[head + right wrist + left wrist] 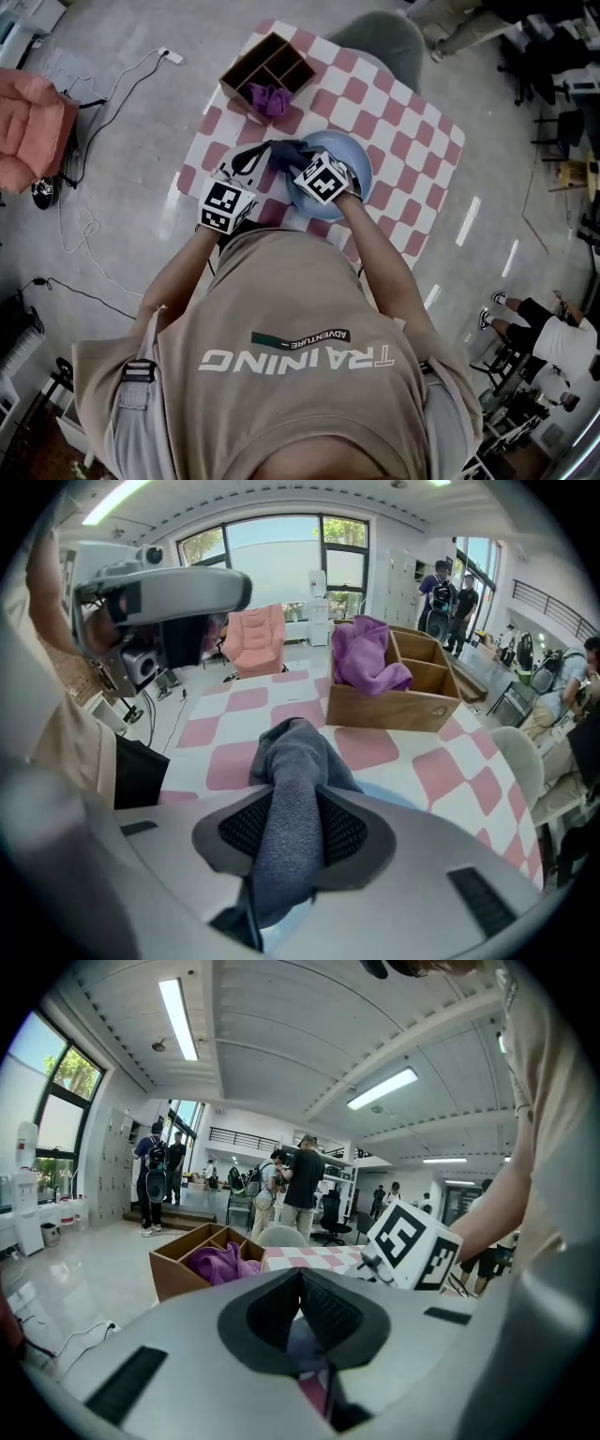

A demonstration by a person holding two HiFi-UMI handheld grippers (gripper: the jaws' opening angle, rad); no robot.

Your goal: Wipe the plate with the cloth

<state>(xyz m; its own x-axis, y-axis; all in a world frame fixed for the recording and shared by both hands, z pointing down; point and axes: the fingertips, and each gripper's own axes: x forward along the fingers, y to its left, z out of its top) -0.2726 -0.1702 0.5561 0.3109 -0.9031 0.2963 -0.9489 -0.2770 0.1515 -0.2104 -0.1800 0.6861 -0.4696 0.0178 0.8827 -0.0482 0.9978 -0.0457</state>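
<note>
**Right claw holds the grey cloth on the blue plate, left claw closed at the rim**

The plate point(362, 161) is pale blue and stands near the middle of the table point(412, 141), which has a cover of pink and white squares. It is on the near side of the table, just in front of the person.

The right gripper point(302, 165) points steeply down over the left part of the plate. In the right gripper view its jaws are half apart and they press from both sides on a thick fold of the dark grey cloth point(291, 761). The cloth stands out beyond the jaws as a bunch and lies on the plate's left part. A piece of the pale blue plate point(389, 794) shows just to the right of the cloth.

The left gripper point(265, 157) lies more level and reaches the plate from the left. In the left gripper view its jaws are narrow, with the tips almost together. In the thin slit between them a pale blue surface shows, so they appear closed on the plate's left rim. The marker cube point(412, 1246) of the right gripper is just beside it, to the right.

At the far left of the table stands a wooden box point(242, 64) with compartments. A purple cloth point(270, 97) lies in its near compartment, well apart from the plate.
</note>
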